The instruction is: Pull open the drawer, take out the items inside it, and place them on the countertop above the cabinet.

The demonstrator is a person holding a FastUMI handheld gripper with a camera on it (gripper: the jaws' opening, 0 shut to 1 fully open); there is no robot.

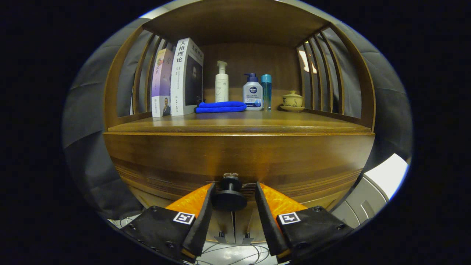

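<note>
A dark round knob [230, 195] sticks out from the wooden drawer front [235, 162] of the cabinet. My gripper [233, 191] is open, with one finger on each side of the knob and a small gap left on both sides. The drawer looks closed, so what it holds is hidden. Above it runs the wooden countertop [239, 123], bare along its front strip.
At the back of the countertop stand two books [176, 79], a folded blue cloth [220, 107], a white pump bottle [221, 82], a second pump bottle [252, 92], a slim teal bottle [266, 92] and a small lidded cup on a saucer [292, 100]. Slatted wooden sides enclose the shelf.
</note>
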